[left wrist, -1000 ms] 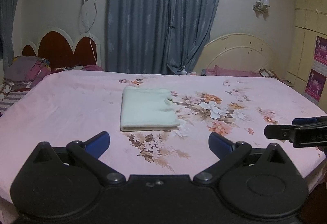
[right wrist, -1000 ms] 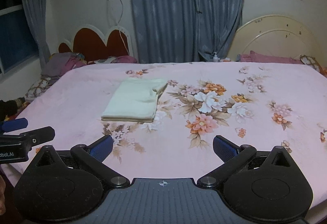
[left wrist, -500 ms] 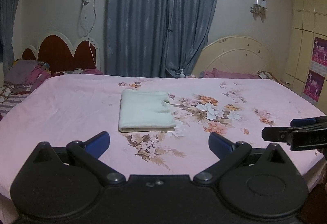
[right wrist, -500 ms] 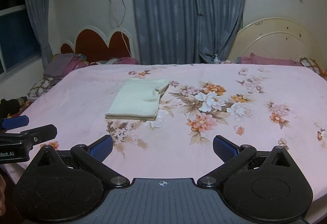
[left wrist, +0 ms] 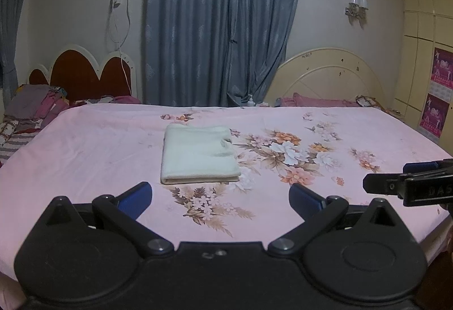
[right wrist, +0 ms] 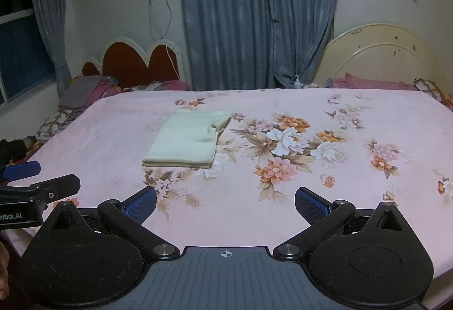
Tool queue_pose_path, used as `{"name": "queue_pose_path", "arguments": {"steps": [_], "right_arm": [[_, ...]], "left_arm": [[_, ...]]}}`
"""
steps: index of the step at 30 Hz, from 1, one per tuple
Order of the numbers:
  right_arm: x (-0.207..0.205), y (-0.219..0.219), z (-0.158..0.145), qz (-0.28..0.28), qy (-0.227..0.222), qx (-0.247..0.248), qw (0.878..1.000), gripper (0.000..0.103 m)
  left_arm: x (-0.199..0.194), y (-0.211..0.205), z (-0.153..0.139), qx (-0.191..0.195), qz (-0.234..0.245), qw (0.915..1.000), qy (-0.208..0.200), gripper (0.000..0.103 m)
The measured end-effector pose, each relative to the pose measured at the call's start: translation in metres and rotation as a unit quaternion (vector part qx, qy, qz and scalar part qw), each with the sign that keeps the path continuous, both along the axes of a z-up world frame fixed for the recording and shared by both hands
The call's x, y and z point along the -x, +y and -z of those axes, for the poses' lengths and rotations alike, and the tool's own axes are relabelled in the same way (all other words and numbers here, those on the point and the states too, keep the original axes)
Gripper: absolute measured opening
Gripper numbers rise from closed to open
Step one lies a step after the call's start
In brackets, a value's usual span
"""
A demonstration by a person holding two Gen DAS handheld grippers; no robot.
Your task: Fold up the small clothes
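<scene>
A pale cream garment (left wrist: 198,154) lies folded into a neat rectangle on the pink floral bedsheet (left wrist: 85,146), left of the flower print; it also shows in the right wrist view (right wrist: 188,139). My left gripper (left wrist: 220,197) is open and empty, held back over the near edge of the bed, well short of the garment. My right gripper (right wrist: 225,204) is open and empty too, near the same edge and to the right of the left one. Each gripper shows at the side of the other's view, the right gripper (left wrist: 407,182) and the left gripper (right wrist: 36,180).
A pile of clothes (left wrist: 34,106) lies at the far left by a red scalloped headboard (left wrist: 82,75). A cream headboard (left wrist: 328,78) and pink pillows (left wrist: 317,100) stand at the back right. Blue curtains (left wrist: 220,21) hang behind. A wardrobe (left wrist: 424,69) is on the right.
Both grippers have drawn back and risen slightly from the bed; the folded garment looks a little farther away. Both stay open. The garment has not moved.
</scene>
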State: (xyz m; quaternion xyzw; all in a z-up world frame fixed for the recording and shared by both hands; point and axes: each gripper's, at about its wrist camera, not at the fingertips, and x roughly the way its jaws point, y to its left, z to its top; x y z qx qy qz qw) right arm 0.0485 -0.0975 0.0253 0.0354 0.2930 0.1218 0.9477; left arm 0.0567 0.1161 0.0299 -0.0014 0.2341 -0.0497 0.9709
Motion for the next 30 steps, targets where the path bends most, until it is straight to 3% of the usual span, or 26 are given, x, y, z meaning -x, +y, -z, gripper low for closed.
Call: {"name": "queue_pose_path", "arguments": {"steps": [30], "right_arm": [[-0.0055,0.0069,-0.0032,-0.007,-0.003,0.004,1.000,0.103]], "left_arm": [[-0.0025,0.0004,-0.0015,-0.003,0.000,1.0000,-0.008,0.103]]}}
